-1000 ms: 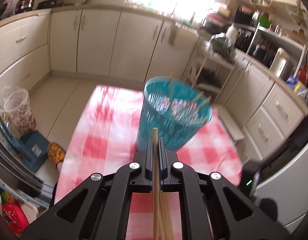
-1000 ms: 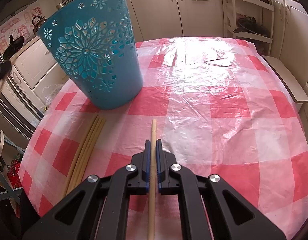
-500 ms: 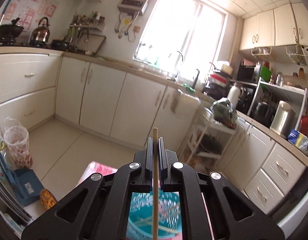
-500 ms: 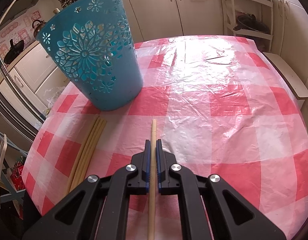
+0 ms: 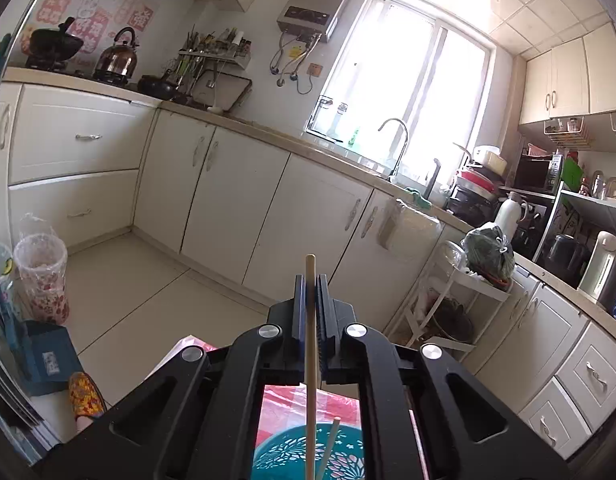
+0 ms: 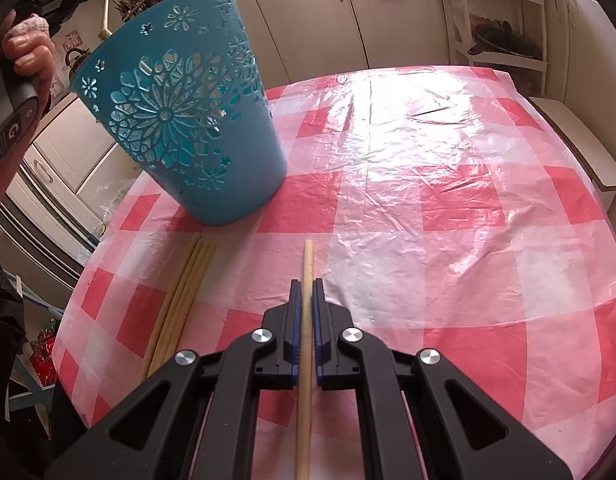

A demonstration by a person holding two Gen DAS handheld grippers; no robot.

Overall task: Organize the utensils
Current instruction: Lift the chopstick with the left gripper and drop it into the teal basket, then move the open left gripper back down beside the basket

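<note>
My left gripper [image 5: 310,280] is shut on a wooden chopstick [image 5: 310,344] and holds it upright over the blue lattice basket [image 5: 308,456], whose rim shows below with another chopstick [image 5: 328,450] inside. In the right wrist view the basket [image 6: 188,132] stands on the red-checked table [image 6: 428,208] at the far left. My right gripper [image 6: 307,284] is shut on a second chopstick [image 6: 306,320], low over the table in front of the basket. Several loose chopsticks [image 6: 180,304] lie on the table to its left.
The person's left hand [image 6: 26,54] and the left gripper's handle show at the upper left beside the basket. White kitchen cabinets [image 5: 236,200] and a shelf rack [image 5: 468,288] stand beyond the table. A small bin [image 5: 42,280] is on the floor.
My left gripper has risen and tilted up with its chopstick, from facing the basket to standing above its rim. My right gripper has stayed almost still with its chopstick.
</note>
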